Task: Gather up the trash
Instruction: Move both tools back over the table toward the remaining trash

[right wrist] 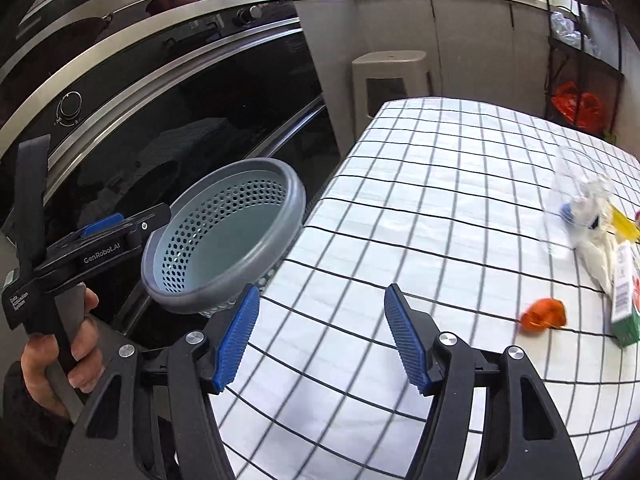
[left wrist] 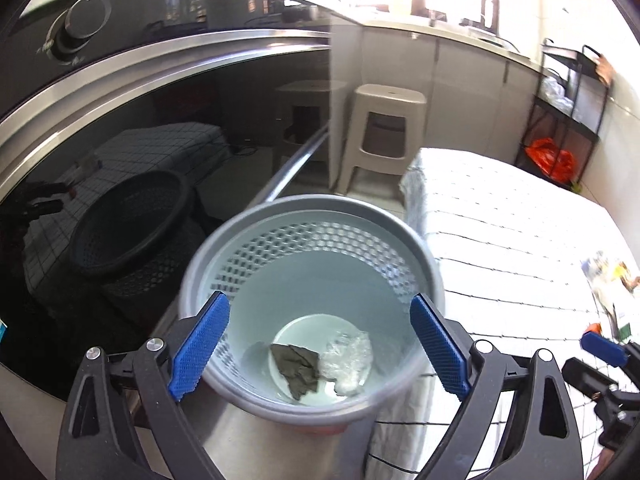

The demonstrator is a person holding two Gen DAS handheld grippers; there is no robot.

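A grey perforated bin (left wrist: 308,240) stands beside the checked table (left wrist: 520,240). At its bottom lie a dark crumpled scrap (left wrist: 298,368) and a clear plastic wad (left wrist: 348,360). My left gripper (left wrist: 320,352) hangs open over the bin's mouth, its blue pads wide apart and nothing between them. The right gripper (right wrist: 320,336) is open over the tablecloth (right wrist: 440,200), also with nothing in it. On the table's right side lie an orange scrap (right wrist: 544,314), a clear plastic bottle (right wrist: 588,208) and a green-and-white carton (right wrist: 626,300).
A black oven front (right wrist: 180,92) with a steel handle runs along the left, close behind the bin (right wrist: 224,236). A beige plastic stool (right wrist: 390,76) stands past the table's far end. A black rack with an orange bag (right wrist: 576,106) is at the far right. A hand (right wrist: 60,344) grips the left tool's handle.
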